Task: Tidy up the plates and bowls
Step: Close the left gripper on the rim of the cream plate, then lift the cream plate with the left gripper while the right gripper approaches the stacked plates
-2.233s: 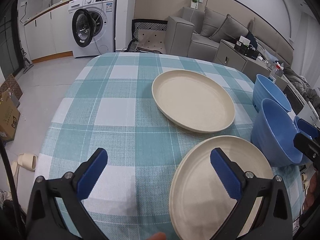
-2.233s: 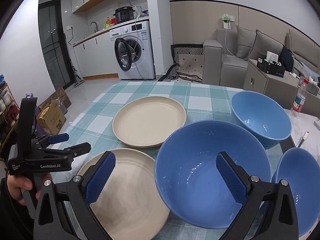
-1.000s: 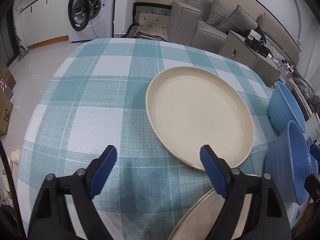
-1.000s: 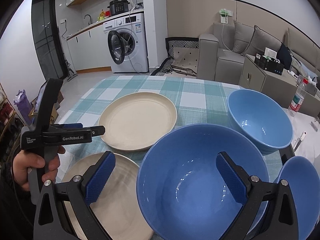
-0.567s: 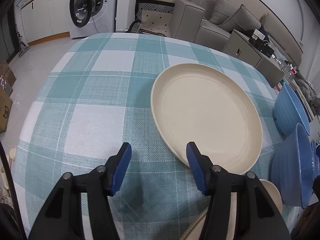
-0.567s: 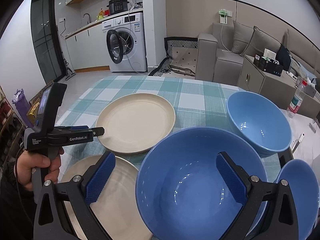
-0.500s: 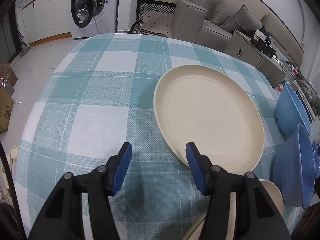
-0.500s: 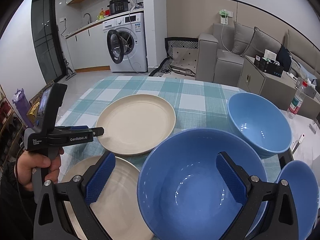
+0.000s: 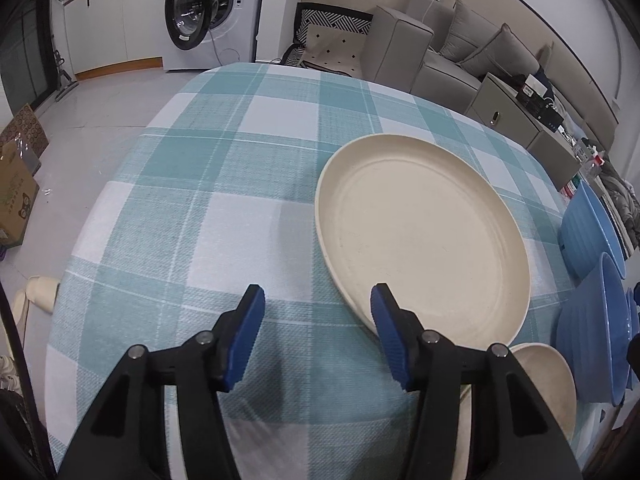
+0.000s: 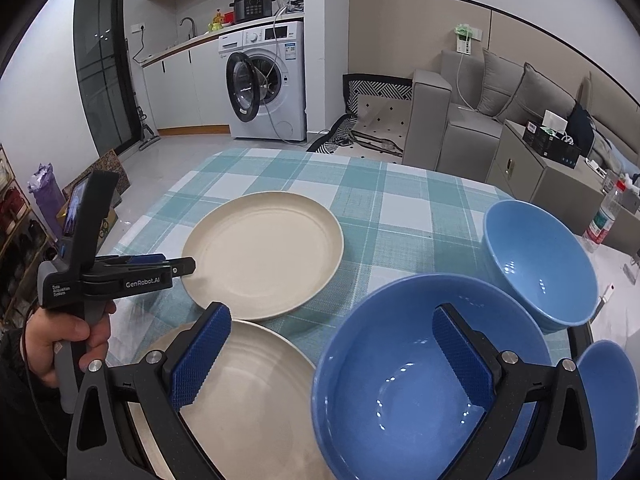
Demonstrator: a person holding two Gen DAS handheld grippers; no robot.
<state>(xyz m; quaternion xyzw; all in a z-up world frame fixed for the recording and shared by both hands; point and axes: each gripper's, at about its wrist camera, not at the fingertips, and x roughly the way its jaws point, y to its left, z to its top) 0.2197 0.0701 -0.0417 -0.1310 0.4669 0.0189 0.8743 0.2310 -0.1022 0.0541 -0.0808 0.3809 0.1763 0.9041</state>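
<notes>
An open living space with a white front-loading washing machine (image 10: 266,88) and a grey sofa (image 10: 472,120) lies behind a counter covered by a teal-and-white checked cloth (image 9: 248,184).

The left hand-held gripper (image 9: 316,332), held in a person's hand (image 10: 66,340), sits low over the cloth beside the near rim of the far round cream plate (image 9: 420,236). Its jaws have just been closing and now stand partly open, with only bare cloth between the blue pads; the right pad lies right at the plate's rim, though whether it touches cannot be told. Nothing is gripped.

The right hand-held gripper (image 10: 332,356) hovers with its jaws wide apart and empty. Its left pad shows over the near round cream plate (image 10: 248,400), its right pad over the large blue bowl (image 10: 420,380).

Taking the far cream plate as the landmark: the near cream plate lies just in front of it, the rims close together or slightly overlapped in the right wrist view. The large blue bowl sits to the front right of it, beside the near plate. A second blue bowl (image 10: 536,264) stands to its right, apart from it across open cloth. A third, smaller blue bowl (image 10: 608,400) is farthest to the front right, partly cut off at the picture's edge.
</notes>
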